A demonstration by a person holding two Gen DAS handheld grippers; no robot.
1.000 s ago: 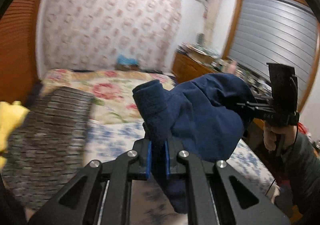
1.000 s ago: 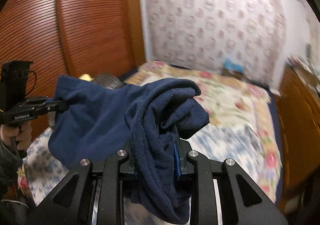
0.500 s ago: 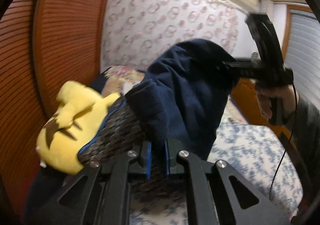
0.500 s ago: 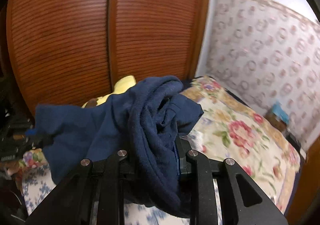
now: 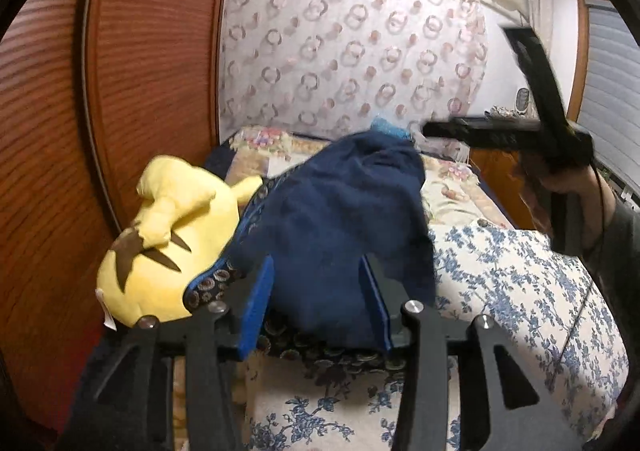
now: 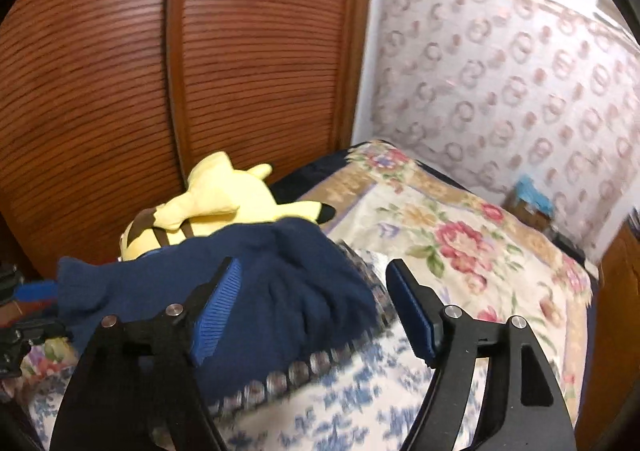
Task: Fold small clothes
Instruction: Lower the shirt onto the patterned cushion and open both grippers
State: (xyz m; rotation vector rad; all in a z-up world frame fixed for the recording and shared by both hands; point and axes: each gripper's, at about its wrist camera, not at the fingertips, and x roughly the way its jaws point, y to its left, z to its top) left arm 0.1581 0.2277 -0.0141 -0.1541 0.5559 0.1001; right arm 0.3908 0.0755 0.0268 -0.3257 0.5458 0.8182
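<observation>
A dark blue knitted garment (image 5: 340, 227) lies bunched on a patterned folded blanket at the bed's left side, beside a yellow plush toy. My left gripper (image 5: 316, 307) is open, its blue pads either side of the cloth's near edge. In the right wrist view the same garment (image 6: 256, 291) lies in front of my right gripper (image 6: 316, 311), which is open with the cloth between and left of its pads. The right gripper's body also shows in the left wrist view (image 5: 520, 135), raised at the upper right.
The yellow plush toy (image 5: 168, 247) lies against the wooden wardrobe doors (image 6: 180, 91). The patterned blanket (image 5: 328, 351) sits on a blue-flowered sheet (image 5: 500, 291). A rose-patterned quilt (image 6: 460, 235) covers the far bed. A wooden cabinet (image 5: 496, 187) stands at the right.
Both grippers swung left to the blanket by the plush toy and opened. The blue garment, held up in both before, now lies released on the blanket.
</observation>
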